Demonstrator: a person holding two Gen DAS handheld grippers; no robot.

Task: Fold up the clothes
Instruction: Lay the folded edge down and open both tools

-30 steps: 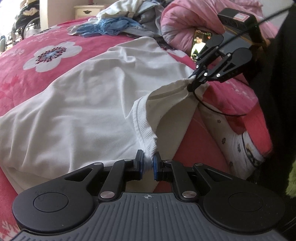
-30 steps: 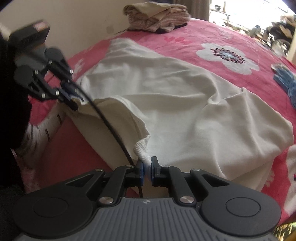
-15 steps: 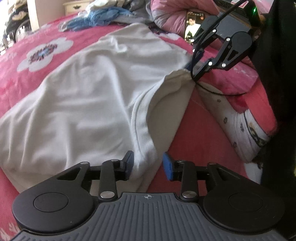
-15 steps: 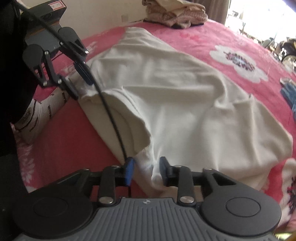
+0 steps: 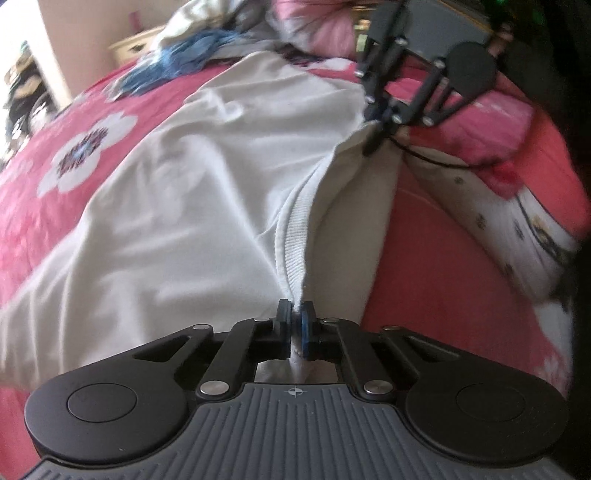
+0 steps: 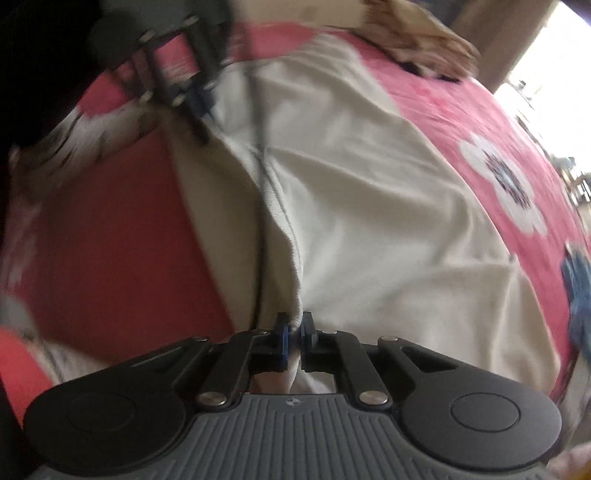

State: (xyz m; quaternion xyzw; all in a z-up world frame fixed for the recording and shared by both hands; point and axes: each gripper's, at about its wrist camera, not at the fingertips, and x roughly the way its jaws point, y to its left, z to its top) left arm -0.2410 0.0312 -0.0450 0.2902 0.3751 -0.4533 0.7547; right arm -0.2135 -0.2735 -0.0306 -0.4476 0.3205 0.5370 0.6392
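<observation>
Right wrist view is smeared by motion blur; edges of most things are soft. Left wrist view is sharper in the middle, blurred toward the rim.

One white shirt [image 5: 192, 192] lies spread on the bed [image 5: 44, 177], over a pink bedspread with white flowers. Its far end runs out of clear sight in both views.

Two tools, one per hand. Left tool [image 5: 294, 325]: fingers together, clamped on the ribbed collar [image 5: 295, 229] of the shirt. Cloth bunches between the blue pads [image 5: 305, 328] and passes down behind them, hidden by the tool body. Right tool [image 6: 293, 330]: fingers together, clamped on the same collar edge at its other side. The right tool also shows in the left wrist view [image 5: 384, 118], top right, at the shirt's edge; its tips are partly lost against dark linkage. The left tool in the right wrist view [image 6: 195, 107] is a blurred dark shape, upper left.

One black cable [image 6: 262, 229] runs along the collar toward the right tool; its lower end is hidden.

Blue cloth [image 5: 177, 62] lies at the far side, one heap, shape unclear. Folded beige pile [image 6: 417, 48], cut off by the top edge. Pink quilt [image 5: 317, 26], partly hidden behind the right tool. Person: only a dark sleeve or body at the frame edge, no detail.
</observation>
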